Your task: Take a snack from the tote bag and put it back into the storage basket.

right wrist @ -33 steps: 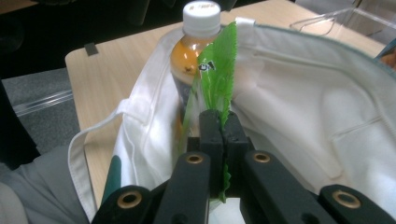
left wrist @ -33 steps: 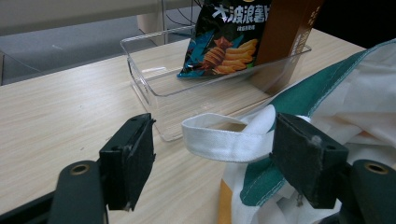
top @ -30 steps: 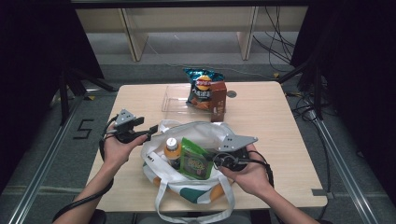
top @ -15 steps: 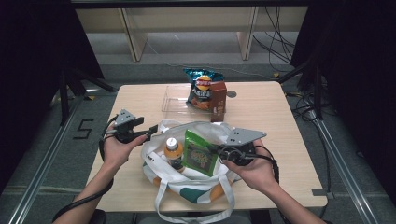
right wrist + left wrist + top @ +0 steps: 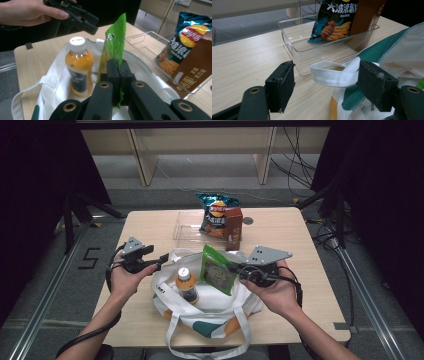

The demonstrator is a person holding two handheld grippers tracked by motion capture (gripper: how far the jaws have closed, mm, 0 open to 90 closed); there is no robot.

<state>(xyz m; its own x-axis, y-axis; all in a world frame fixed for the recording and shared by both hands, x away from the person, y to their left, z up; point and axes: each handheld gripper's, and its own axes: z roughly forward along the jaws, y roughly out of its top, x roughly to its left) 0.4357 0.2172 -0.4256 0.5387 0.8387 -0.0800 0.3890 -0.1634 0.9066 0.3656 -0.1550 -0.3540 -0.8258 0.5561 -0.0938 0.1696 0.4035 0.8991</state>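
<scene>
right hand-held gripper (image 5: 119, 75) clamps the edge of a green snack packet (image 5: 218, 269) above the open tote bag (image 5: 215, 305); the packet's lower edge is hidden behind its jaws. left hand-held gripper (image 5: 325, 82) stands wide, the bag's handle loop (image 5: 332, 73) between its jaws, untouched. orange drink bottle (image 5: 185, 284) stands in the bag, base concealed.

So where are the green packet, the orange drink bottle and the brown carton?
green packet (image 5: 218, 269), high view, middle of its front.
orange drink bottle (image 5: 79, 65), right gripper view, its body.
brown carton (image 5: 233, 226), high view, its front face.
</scene>
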